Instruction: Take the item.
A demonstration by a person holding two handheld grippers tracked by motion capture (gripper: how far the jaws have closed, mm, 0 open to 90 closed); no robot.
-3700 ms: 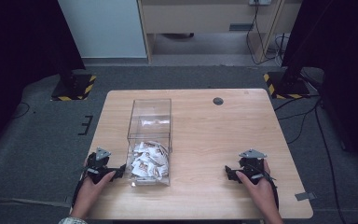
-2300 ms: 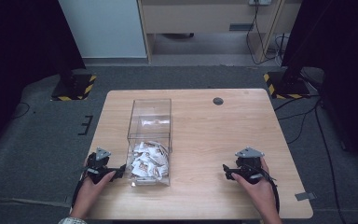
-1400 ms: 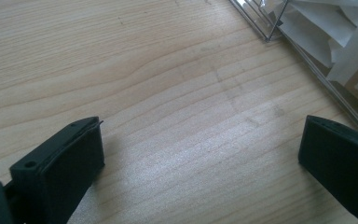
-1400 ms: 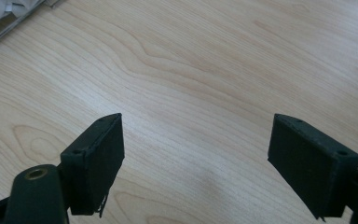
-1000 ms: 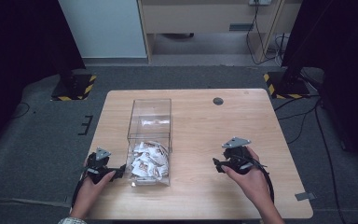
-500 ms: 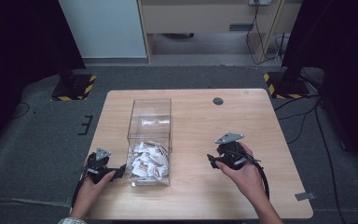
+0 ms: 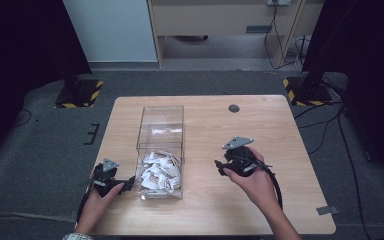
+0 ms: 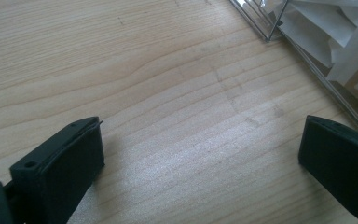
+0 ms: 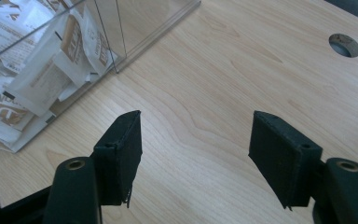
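The right hand-held gripper (image 7: 220, 167) hangs over the bare worktop (image 7: 260, 125), heading for the clear box (image 7: 161, 131) of white sachets (image 7: 157, 170). Its jaws have just been closing yet stand apart with nothing between them. The left hand-held gripper (image 7: 128, 184) rests released just beside the box's near left corner (likely to steady it). A good approach would come over the rim, tips down, onto one sachet.
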